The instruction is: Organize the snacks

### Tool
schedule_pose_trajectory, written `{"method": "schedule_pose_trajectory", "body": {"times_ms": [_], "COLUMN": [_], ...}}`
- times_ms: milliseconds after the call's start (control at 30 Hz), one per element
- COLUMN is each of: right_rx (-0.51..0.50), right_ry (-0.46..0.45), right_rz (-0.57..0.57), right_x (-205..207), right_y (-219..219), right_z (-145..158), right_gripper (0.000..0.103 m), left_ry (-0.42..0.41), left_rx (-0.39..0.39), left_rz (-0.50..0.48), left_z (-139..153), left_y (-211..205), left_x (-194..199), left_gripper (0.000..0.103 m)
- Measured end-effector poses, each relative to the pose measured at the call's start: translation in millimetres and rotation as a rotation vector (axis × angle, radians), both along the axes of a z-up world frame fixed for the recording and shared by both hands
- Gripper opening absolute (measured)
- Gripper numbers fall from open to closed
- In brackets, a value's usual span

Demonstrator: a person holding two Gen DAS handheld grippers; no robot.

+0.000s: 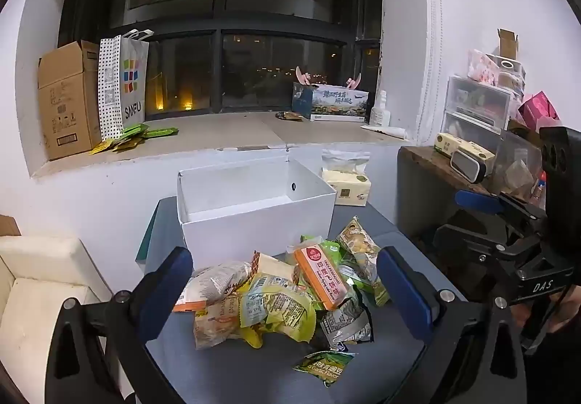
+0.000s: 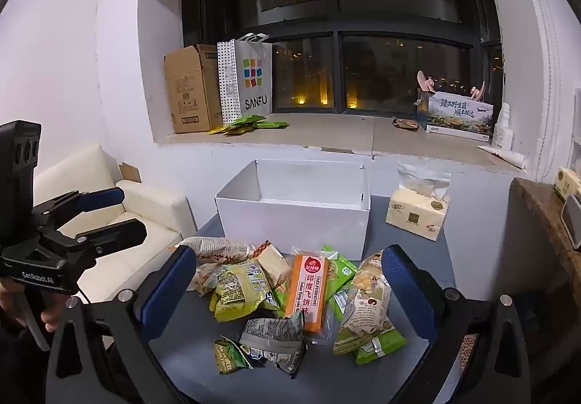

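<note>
A pile of snack packets (image 1: 276, 298) lies on the grey table (image 1: 225, 367), in front of an open white box (image 1: 254, 208) that looks empty. An orange flat packet (image 1: 321, 275) lies on top of the pile; it also shows in the right wrist view (image 2: 308, 288). A small green packet (image 1: 325, 366) lies apart at the front. My left gripper (image 1: 287, 291) is open and empty, hovering above the pile. My right gripper (image 2: 290, 291) is open and empty above the same pile (image 2: 290, 298), with the box (image 2: 294, 211) behind it. Each gripper shows in the other's view.
A tissue pack (image 2: 417, 213) stands right of the box. The windowsill (image 1: 218, 135) holds a cardboard box (image 1: 67, 99), a SANFU bag (image 1: 125, 84) and green packets (image 1: 138, 135). A cream sofa (image 2: 120, 222) is left; a cluttered wooden shelf (image 1: 454, 164) is right.
</note>
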State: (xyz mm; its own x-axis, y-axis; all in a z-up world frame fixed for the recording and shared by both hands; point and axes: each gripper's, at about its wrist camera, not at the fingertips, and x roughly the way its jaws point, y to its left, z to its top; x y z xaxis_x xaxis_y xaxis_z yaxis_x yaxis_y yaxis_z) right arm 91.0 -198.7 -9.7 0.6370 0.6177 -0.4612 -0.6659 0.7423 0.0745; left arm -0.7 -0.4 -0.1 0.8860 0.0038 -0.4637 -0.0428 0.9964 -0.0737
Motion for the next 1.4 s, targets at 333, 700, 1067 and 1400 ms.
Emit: {"method": "schedule_pose_trajectory", "body": {"times_ms": [333,700,1067,1400], "right_rx": [0.0,-0.012,-0.01,-0.014], "right_ry": [0.004,0.005,0.011,0.016], "right_rz": [0.004,-0.001,-0.006,-0.004], "right_x": [5,1,2,1], "right_y": [-5,-1,-4,-5], "right_z": [-2,-2,-1,-3], "right_gripper": [0.103,0.103,0.103,0.103], "left_ry": [0.001,0.009,0.021,0.024], "left_rx": [0.009,0.002,-0.002,-0.002], "left_rz": [-0.003,-0.015,-0.024,-0.026], "left_z": [7,0,-2,-3], "left_y": [-5,0,2,1], "left_x": [-3,0,0,1], "left_gripper": [0.103,0.103,0.103,0.103]}}
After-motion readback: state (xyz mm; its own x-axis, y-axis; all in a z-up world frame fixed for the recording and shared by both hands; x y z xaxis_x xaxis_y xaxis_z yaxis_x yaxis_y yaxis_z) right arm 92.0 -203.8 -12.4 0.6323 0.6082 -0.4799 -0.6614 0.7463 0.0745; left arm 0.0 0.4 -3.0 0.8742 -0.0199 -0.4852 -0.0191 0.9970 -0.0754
